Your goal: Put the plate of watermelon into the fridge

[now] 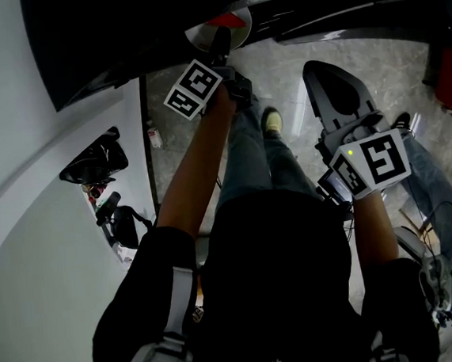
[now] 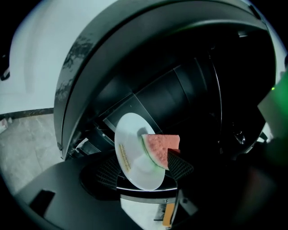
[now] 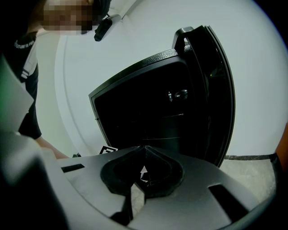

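The plate (image 2: 130,152) is gripped by the left hand-held gripper (image 2: 146,165). Its jaws are spread almost to their full width, and its pads (image 2: 181,165) are laid against the rim, one on each side. The plate is carried steeply tilted, with its face turned back toward the gripper. The watermelon slice (image 2: 159,147) is seen on the right part of the plate, just beside the right pad. The grip across the whole plate is probably chosen because the rim gives the only firm hold. The tilt, however, is judged to be a risk for the slice. The plate is found at the mouth of the fridge (image 2: 189,90), before the dark interior, and as far as can be seen it is not yet set down.

The right hand-held gripper (image 1: 323,75) is closed and empty, well apart from the plate. It is pointed at a black panel (image 3: 148,117), which is taken for the open door. It is likely held aside so that the opening is free.

Open room is seen in the dark cavity behind the plate. A curved dark edge (image 2: 78,72) is near on the upper left, so a straight and more level entry is judged necessary. Under both grippers only the floor (image 1: 279,75) is seen.
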Motion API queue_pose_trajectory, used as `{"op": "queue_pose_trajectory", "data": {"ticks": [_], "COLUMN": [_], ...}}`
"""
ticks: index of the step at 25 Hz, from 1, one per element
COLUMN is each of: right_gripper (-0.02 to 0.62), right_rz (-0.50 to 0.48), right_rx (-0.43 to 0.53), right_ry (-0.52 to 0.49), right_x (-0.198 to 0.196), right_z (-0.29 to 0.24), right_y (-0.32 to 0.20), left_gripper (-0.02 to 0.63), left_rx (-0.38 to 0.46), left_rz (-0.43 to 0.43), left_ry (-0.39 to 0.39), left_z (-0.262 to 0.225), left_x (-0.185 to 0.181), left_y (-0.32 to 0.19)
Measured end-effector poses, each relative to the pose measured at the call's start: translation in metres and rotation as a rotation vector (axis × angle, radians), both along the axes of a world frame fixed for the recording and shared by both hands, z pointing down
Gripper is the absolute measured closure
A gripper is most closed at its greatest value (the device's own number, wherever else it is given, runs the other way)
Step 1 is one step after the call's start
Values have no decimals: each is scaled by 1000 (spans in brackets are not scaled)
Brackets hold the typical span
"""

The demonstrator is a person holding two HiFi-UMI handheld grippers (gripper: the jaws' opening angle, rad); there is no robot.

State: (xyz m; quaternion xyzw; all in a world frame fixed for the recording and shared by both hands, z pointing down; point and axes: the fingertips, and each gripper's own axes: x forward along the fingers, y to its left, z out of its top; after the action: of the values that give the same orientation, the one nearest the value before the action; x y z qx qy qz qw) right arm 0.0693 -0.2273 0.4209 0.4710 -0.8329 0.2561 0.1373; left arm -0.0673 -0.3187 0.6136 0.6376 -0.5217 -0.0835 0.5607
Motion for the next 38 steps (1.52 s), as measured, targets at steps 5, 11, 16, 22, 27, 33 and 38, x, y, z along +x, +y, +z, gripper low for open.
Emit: {"op": "queue_pose_trajectory", "data": {"ticks": [5,11,16,22,27,33,38], "right_gripper": [584,584,584,584,584,584,584], "right_rz": [1,-15,-20,-17,-6,14,41], "right_rx": [2,12,27,43,39,32,32], "right_ry": [4,4,9,13,20,21,13], "right_x": [2,-5,-1,3,7,11,13], "right_z": [-2,-3,-9,-15,-15,-14,-15], "right_y": [1,0,2,5,8,10,9], "left_gripper": [291,291,291,339,592,592,592], "left_rx": [20,46,53,23,-37,-41,-39], "left_rz": [32,144,223,319,400,449,448], "left_ry": [-10,-109,-197,-270,-383,-376,-352], "left_z": [-3,-3,-2,2,9,10,8], "left_x": [1,-6,-11,-5,2,21,24], "left_y": [3,21,41,55,60,53,44]}}
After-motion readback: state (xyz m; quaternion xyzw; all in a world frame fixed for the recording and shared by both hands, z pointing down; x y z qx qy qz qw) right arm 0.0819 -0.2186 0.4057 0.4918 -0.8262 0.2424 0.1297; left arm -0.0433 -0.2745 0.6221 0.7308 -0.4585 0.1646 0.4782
